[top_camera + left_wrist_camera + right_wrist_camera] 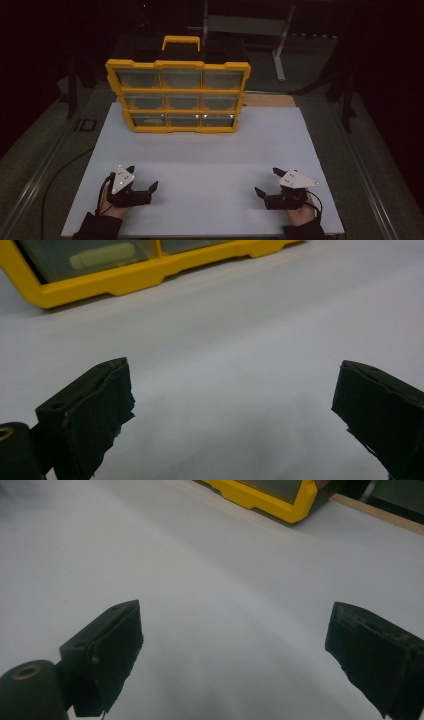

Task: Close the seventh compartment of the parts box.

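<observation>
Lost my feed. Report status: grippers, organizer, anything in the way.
Left gripper open, right gripper open, both low near table's front edge. Organizer upright at the far end, drawers shut, untouched. Nothing between grippers and it.

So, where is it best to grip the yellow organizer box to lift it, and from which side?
Probably by the yellow carry handle on top of the organizer, coming down from above. The box stands upright, so that open loop points up. Both grippers are open, resting near the table's front edge.

A dim lab or workshop: white board (210, 170) on a bench, yellow parts organizer (177, 95), metal stand (280, 45) behind.
</observation>
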`<state>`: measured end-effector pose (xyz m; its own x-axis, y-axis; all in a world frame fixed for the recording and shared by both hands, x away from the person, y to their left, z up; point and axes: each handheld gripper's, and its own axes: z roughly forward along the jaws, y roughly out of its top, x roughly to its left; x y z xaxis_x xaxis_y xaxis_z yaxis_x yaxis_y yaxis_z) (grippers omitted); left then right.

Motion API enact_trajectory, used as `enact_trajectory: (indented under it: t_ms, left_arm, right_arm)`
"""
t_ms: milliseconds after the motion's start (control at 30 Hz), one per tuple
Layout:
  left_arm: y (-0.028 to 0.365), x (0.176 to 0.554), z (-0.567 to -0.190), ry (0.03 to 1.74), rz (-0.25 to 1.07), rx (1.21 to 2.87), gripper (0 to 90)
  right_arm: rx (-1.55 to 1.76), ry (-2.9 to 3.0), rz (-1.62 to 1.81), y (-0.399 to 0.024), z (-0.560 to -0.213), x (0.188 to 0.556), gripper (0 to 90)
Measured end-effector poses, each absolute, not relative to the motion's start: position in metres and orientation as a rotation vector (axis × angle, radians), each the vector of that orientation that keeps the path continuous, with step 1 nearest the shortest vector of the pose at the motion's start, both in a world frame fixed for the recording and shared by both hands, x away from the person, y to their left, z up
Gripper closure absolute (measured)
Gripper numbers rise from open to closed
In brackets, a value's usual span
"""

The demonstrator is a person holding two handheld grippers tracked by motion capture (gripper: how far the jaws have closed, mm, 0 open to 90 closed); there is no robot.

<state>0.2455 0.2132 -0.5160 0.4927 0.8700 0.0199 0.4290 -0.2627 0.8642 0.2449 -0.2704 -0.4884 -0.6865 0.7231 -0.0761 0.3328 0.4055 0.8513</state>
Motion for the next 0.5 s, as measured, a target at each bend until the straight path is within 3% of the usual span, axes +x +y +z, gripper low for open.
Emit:
enact_trajectory:
  t_ms: [500]
  left_arm:
    - [0.2142,0.2458,-0.5156,1.116,0.647,1.818,0.7]
  right_arm:
    - [0.905,2.246,1.194,-0.2716,-0.4919,0.2473,8.3]
